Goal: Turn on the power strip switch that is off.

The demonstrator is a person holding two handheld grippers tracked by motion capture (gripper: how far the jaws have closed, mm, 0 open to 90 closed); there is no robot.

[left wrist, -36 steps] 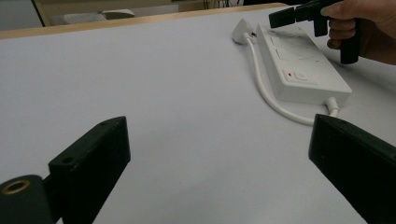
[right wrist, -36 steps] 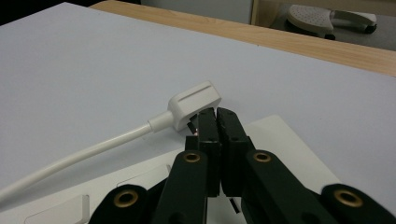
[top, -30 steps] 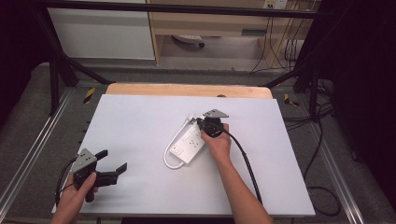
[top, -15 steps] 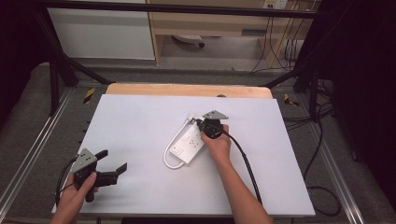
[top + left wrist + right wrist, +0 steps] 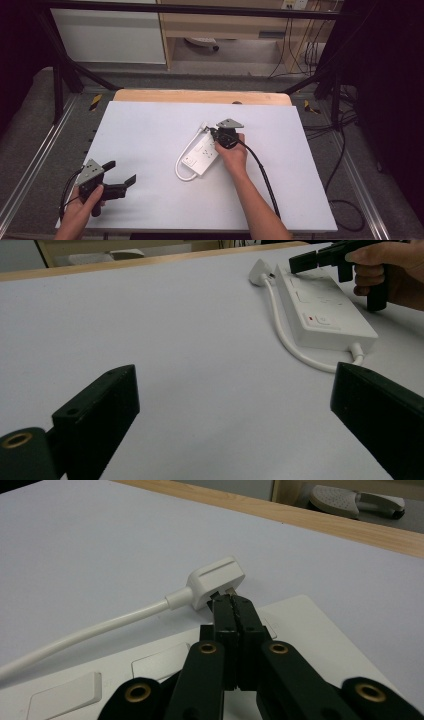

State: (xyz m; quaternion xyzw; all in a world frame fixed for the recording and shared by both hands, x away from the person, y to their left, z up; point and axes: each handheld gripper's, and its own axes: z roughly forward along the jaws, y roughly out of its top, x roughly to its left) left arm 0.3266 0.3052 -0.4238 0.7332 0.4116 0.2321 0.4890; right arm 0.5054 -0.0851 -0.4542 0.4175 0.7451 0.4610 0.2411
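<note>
The right gripper (image 5: pixel 234 602) is clenched with nothing between its jaws, tips over the far end of the white power strip (image 5: pixel 201 155), just beside its white plug (image 5: pixel 215 581); the left gripper (image 5: pixel 235 405) stands released, jaws wide, at the table's near left corner; no writing on the strip can be read, only a small red mark; the strip lies mid-table on the white table (image 5: pixel 150 130), edged in wood at the far side; cables (image 5: pixel 290 45) hang beyond.

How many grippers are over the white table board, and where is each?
2. The left gripper sits at the board's near-left corner, jaws apart; the right gripper is mid-board, shut, tips by the power strip's plug.
</note>
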